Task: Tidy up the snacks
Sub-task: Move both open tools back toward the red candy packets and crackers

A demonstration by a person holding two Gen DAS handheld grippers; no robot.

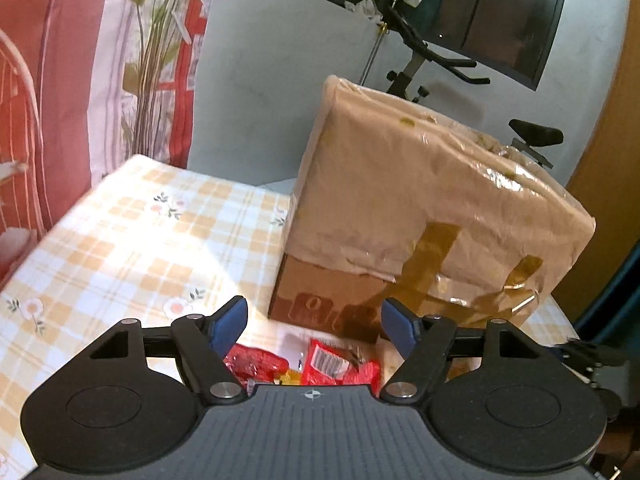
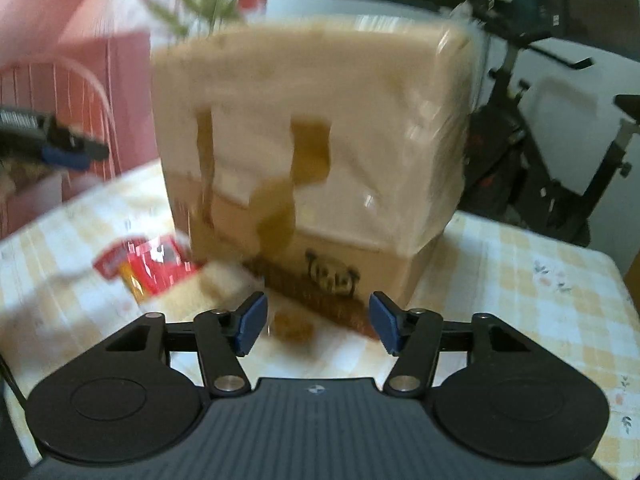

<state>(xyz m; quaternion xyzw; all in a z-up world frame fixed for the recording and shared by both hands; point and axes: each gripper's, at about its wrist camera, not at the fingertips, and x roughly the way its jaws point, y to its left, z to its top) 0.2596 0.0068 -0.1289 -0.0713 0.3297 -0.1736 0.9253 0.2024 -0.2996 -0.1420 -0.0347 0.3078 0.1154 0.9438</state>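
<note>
Red snack packets (image 1: 316, 366) lie on the checked tablecloth just below my left gripper (image 1: 314, 326), which is open and empty above them. They also show in the right wrist view (image 2: 148, 266), at the left foot of the box. A big cardboard box wrapped in plastic and brown tape (image 1: 424, 216) stands on the table behind them. My right gripper (image 2: 318, 324) is open and empty, facing the box (image 2: 312, 144); a small brown item (image 2: 292, 328) lies on the cloth between its fingers. The right wrist view is blurred.
The table (image 1: 120, 240) has a yellow checked cloth. A red-and-pink curtain and plant stems (image 1: 152, 60) stand at the left. An exercise bike (image 2: 532, 152) stands behind the table at the right. My left gripper shows at the left edge of the right wrist view (image 2: 60, 144).
</note>
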